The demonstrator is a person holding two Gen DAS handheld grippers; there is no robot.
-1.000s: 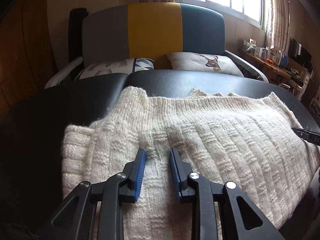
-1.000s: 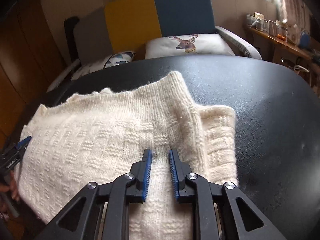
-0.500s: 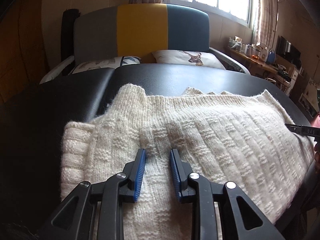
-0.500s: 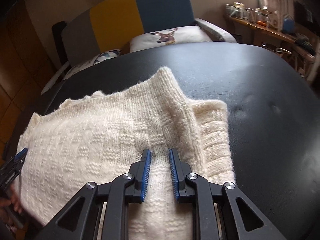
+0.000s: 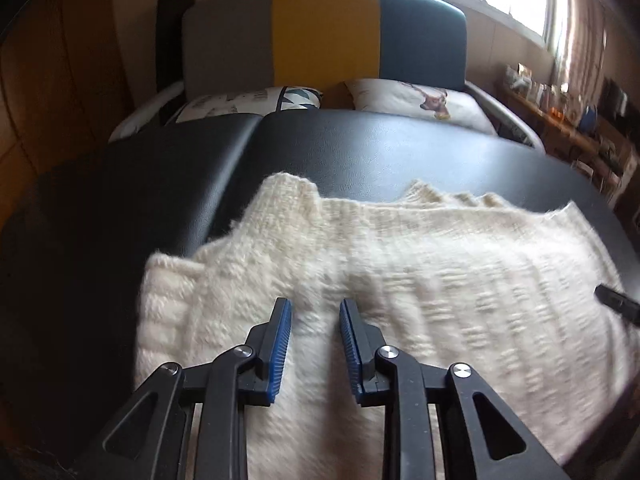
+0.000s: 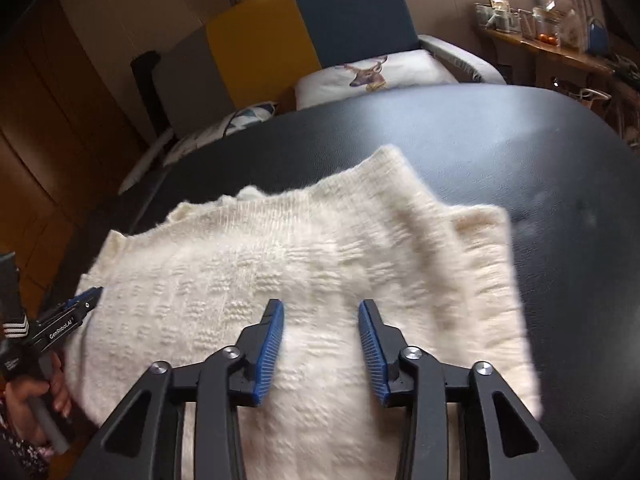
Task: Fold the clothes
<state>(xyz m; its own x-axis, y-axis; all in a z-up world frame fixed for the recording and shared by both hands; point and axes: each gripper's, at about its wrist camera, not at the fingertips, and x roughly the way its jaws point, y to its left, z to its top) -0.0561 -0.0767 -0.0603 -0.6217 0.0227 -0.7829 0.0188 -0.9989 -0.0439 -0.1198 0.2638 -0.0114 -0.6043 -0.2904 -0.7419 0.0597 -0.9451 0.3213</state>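
A cream knitted sweater [image 5: 400,272] lies folded on the black padded table [image 5: 360,148], with a sleeve cuff sticking out at its left. My left gripper [image 5: 314,308] sits at the sweater's near edge, its blue pads narrowly apart with knit filling the gap. In the right wrist view the same sweater [image 6: 280,248] spreads across the table [image 6: 520,140]. My right gripper [image 6: 320,308] stands open over its near edge, with the knit lying flat beneath it. The left gripper's tip [image 6: 86,298] and a hand [image 6: 24,396] show at the far left.
A grey, yellow and teal sofa [image 5: 324,36] with a deer cushion [image 5: 416,98] stands behind the table. A cluttered wooden shelf [image 6: 540,40] runs along the right wall. Wooden panelling is on the left. Bare table surface lies right of and beyond the sweater.
The right gripper's fingers have spread apart and let go of the knit. Both views shifted slightly and the sweater blurs with motion. The left gripper's gap is unchanged.
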